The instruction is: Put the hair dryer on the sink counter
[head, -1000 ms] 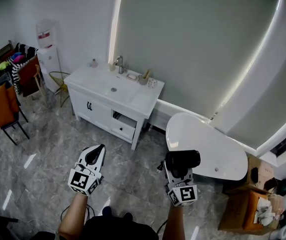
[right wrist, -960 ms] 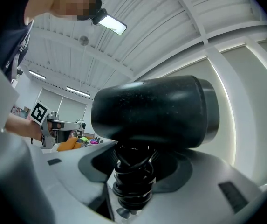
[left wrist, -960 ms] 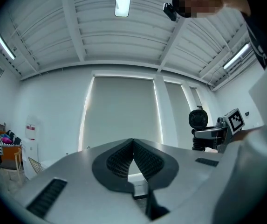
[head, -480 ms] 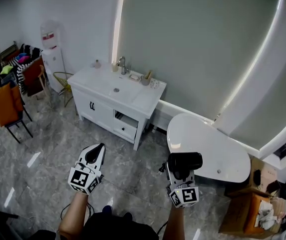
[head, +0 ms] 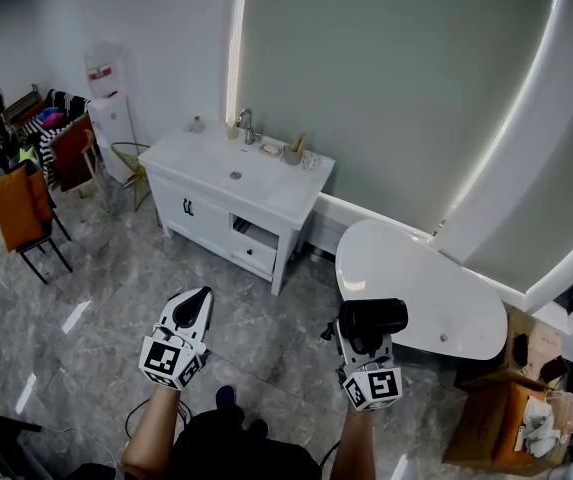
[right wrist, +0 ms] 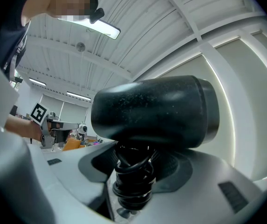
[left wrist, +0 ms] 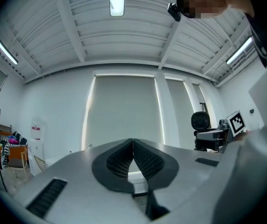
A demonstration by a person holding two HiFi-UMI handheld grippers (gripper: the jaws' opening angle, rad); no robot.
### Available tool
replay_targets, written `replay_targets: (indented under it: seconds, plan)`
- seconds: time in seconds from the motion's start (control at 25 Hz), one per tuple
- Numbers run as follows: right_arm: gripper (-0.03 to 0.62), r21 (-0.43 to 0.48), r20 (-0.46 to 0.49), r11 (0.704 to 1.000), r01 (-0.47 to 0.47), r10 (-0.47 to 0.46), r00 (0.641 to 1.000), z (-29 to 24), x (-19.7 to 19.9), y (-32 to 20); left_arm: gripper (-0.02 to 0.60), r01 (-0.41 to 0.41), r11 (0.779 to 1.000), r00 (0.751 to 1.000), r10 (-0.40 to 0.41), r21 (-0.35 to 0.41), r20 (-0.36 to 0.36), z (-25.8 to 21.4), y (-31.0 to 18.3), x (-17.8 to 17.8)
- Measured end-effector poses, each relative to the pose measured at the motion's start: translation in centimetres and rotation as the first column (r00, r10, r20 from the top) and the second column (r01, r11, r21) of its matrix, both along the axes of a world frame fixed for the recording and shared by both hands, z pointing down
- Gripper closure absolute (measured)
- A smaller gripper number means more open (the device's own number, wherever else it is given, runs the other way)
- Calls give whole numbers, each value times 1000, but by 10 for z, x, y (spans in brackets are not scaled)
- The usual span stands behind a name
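1. We see the hair dryer [right wrist: 156, 108] as matt black plastic, faintly speckled; the cord [right wrist: 133, 171] coiled round its handle looks glossier.
2. The left gripper [left wrist: 133, 146] has black ribbed pads [left wrist: 146, 161] and a smooth matt grey casing [left wrist: 54, 171].
3. The far sink counter [head: 271, 193] is smooth glossy white; its tap [head: 245, 124] looks like shiny metal.
4. The floor [head: 96, 268] is polished grey stone-look tile.

Grey tiled floor [head: 96, 268], grey wall [head: 386, 78]

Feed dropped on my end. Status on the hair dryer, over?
Left gripper shut, empty. Right gripper shut on hair dryer, cord wrapped round its handle. Sink counter ahead, not reached. Small items by faucet; right end bare.
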State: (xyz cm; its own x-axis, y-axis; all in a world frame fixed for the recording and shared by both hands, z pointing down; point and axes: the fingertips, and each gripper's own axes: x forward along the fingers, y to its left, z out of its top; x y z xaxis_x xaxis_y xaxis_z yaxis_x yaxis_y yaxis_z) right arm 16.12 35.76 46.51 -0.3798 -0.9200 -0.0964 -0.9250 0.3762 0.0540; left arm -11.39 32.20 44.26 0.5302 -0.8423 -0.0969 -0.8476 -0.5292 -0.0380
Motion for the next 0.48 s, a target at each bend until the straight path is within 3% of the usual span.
replay_targets:
  seconds: [0.48]
  plan:
    - [370, 0, 1, 1000, -1, 1, 1000, 6, 7, -6, 557, 1, 1000, 1000, -1, 12, -14, 1, -5, 11]
